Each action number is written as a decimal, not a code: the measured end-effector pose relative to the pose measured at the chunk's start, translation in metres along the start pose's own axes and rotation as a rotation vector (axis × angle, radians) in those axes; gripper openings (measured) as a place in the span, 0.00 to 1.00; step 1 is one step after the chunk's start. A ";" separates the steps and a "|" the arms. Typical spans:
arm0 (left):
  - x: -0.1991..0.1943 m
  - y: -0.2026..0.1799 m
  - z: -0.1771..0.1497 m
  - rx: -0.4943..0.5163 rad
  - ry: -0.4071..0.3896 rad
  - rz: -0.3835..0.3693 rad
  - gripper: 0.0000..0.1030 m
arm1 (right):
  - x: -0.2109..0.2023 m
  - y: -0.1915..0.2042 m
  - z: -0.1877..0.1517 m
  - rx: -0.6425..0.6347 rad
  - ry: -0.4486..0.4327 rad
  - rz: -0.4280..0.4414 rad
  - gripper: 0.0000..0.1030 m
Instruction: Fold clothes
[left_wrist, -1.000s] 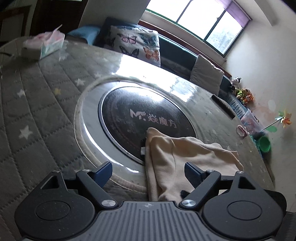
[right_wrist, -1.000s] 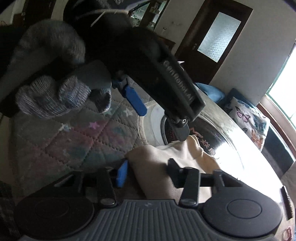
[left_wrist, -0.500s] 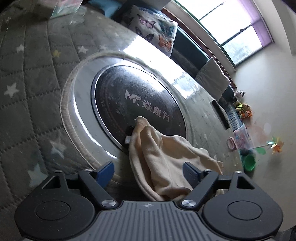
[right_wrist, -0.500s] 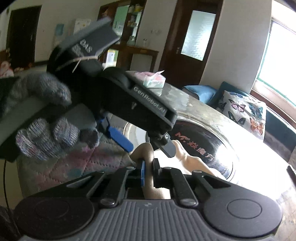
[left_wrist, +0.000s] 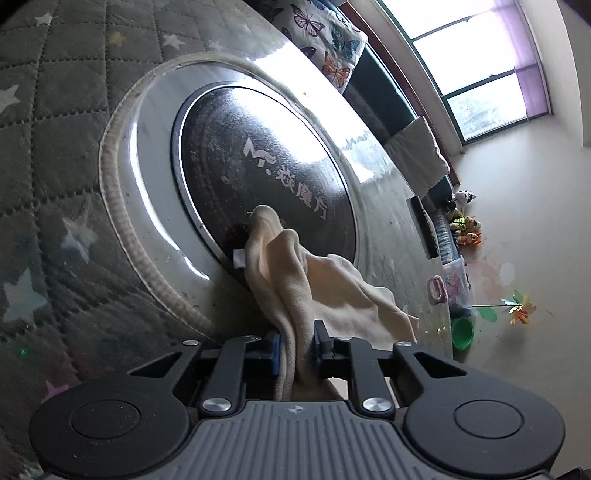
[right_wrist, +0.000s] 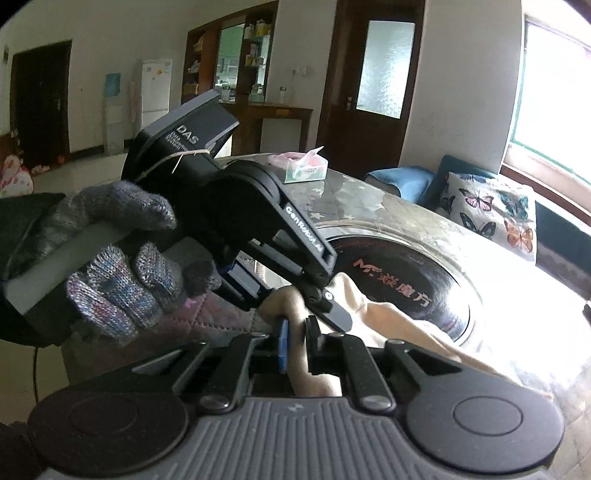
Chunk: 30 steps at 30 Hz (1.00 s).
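A second before, the left gripper (left_wrist: 295, 345) had stood wide with the cream garment (left_wrist: 314, 280) lying loose between its fingers; by this moment its jaws were closing and had already pinched a bunched fold of the cloth between the blue pad and the black one. The right gripper (right_wrist: 295, 345) had likewise gone from partly spread to a narrow pinch on another gathered edge, its jaws easing very slightly apart yet with the fabric plainly pressed between the pads. In the right wrist view the left gripper (right_wrist: 325, 295), held by a hand in a grey knitted glove (right_wrist: 122, 266), sat just beside the right one, so both grips lay close together on the near end of the garment. The rest of the cloth trailed away over the dark round plate (left_wrist: 266, 173) set in the surface (left_wrist: 48, 122), part of it rumpled and raised, the far corner lying flat toward the surface's edge. With both grips taken, the picking-up step looked done and the folding itself hardly begun: the next move would probably call for drawing the two held points apart to spread the cloth. Since each gripper held a thick bunch and not a single edge, layers might slip or the wrong ply might come along.
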<state>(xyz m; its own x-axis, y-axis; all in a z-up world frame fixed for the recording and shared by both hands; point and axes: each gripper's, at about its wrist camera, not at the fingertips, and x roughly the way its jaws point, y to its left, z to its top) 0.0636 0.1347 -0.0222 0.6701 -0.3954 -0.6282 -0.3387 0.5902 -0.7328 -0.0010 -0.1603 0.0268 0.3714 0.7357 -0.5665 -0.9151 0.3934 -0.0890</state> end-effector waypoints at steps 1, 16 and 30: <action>0.000 0.001 0.000 0.000 0.000 0.006 0.17 | -0.003 -0.002 -0.001 0.011 -0.003 -0.001 0.14; -0.001 0.003 -0.004 0.015 -0.005 0.021 0.16 | -0.026 -0.126 -0.053 0.395 0.071 -0.305 0.14; 0.003 0.000 -0.004 0.029 -0.006 0.027 0.17 | -0.028 -0.181 -0.091 0.587 0.063 -0.405 0.25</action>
<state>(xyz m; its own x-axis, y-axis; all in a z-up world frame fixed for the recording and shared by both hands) 0.0627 0.1311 -0.0250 0.6647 -0.3751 -0.6461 -0.3373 0.6210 -0.7076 0.1400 -0.3026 -0.0154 0.6381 0.4425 -0.6301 -0.4646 0.8739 0.1433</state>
